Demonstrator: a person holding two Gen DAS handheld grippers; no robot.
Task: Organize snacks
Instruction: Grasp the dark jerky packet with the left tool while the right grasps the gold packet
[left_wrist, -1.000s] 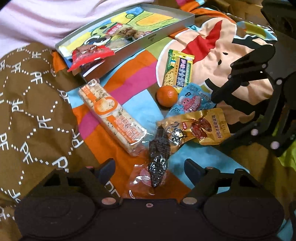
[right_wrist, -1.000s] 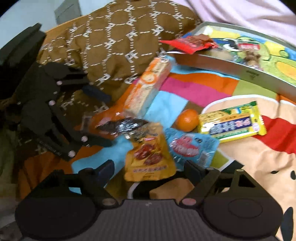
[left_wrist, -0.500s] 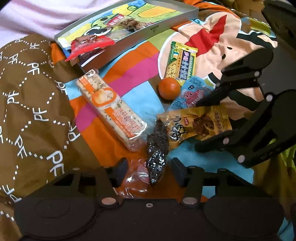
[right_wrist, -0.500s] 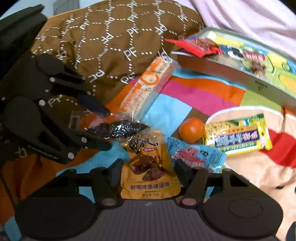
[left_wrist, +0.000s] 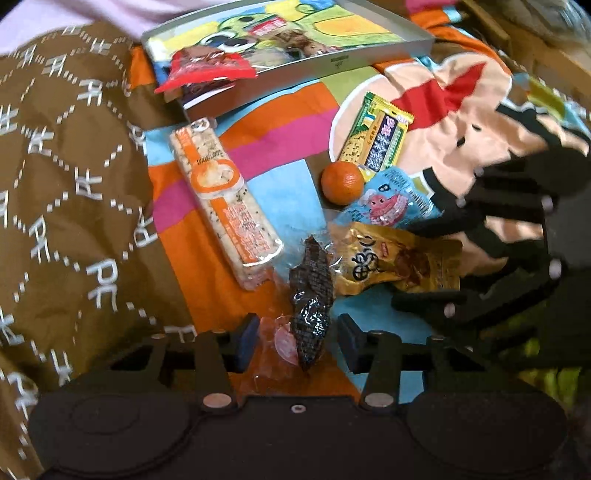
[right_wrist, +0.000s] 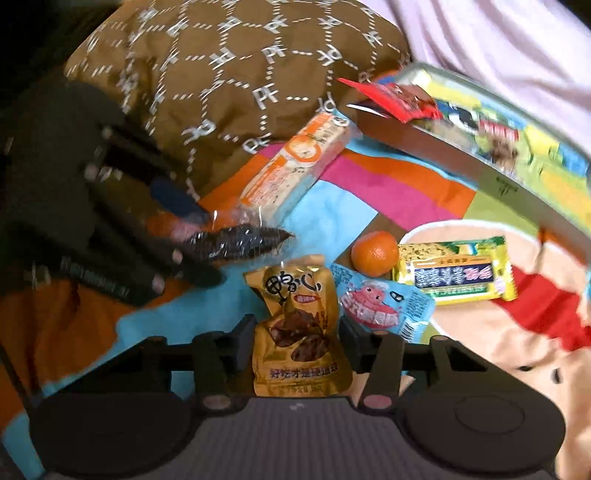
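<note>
Snacks lie on a colourful blanket. My left gripper is partly closed around a clear packet with a dark snack; its pads stand just beside the wrapper. My right gripper straddles a yellow pouch, with its jaws close to the pouch's sides. The pouch also shows in the left wrist view. A long orange cracker pack, an orange, a blue packet and a yellow-green bar lie around. A tin box at the back holds snacks, and a red packet rests on its corner.
A brown patterned pillow rises on the left side of the blanket. A pink cloth lies behind the box. The two grippers are close together over the same patch of blanket.
Both grippers have narrowed their jaws and moved forward: the left around the dark snack packet, the right over the yellow pouch.
</note>
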